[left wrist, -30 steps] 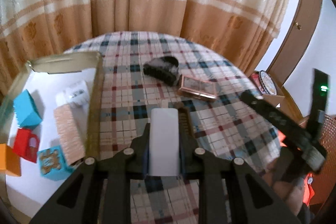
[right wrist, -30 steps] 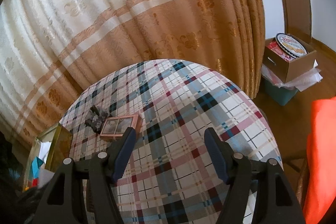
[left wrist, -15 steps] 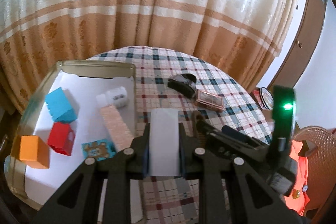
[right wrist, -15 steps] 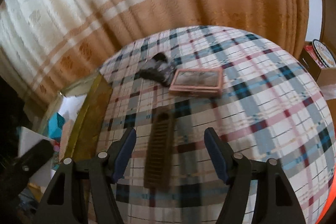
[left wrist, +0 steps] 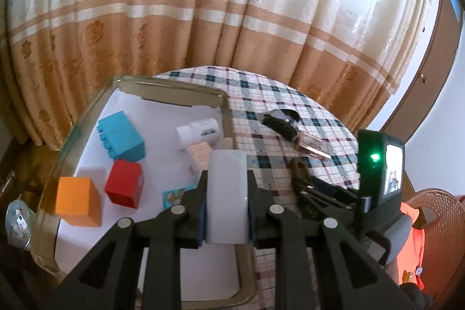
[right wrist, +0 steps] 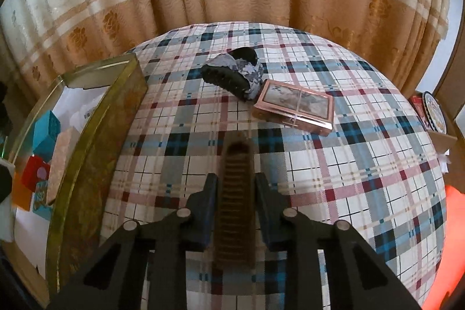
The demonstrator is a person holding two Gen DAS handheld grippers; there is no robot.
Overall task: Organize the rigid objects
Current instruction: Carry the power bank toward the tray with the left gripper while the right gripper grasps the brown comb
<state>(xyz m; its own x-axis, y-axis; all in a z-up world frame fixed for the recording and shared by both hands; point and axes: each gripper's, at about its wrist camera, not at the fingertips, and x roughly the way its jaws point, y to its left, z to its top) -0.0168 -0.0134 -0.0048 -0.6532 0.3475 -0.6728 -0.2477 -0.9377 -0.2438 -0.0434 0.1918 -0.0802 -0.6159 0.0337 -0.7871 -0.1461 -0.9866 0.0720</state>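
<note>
Two grips live right now. Our left gripper (left wrist: 226, 188) has its fingers clamped on the white rectangular block (left wrist: 226, 193), held above the near right part of the gold tin tray (left wrist: 171, 85). Our right gripper (right wrist: 234, 193) has its fingers against both long sides of the brown comb (right wrist: 236, 196); we can't tell if it's lifted off the plaid bench (right wrist: 348, 164).

Handling, as we judge it: the block looks rigid, light and smooth, so possibly slippery; flat side faces are the right hold. The comb is stiff and thin, with fine teeth; grip across the spine at mid-length.

Tray already holds blue (left wrist: 122, 135), red (left wrist: 124, 184) and orange (left wrist: 78, 201) blocks plus a white bottle (left wrist: 198, 132). Black hair claw (right wrist: 232, 73) and pink case (right wrist: 293, 108) sit on the far bench.
</note>
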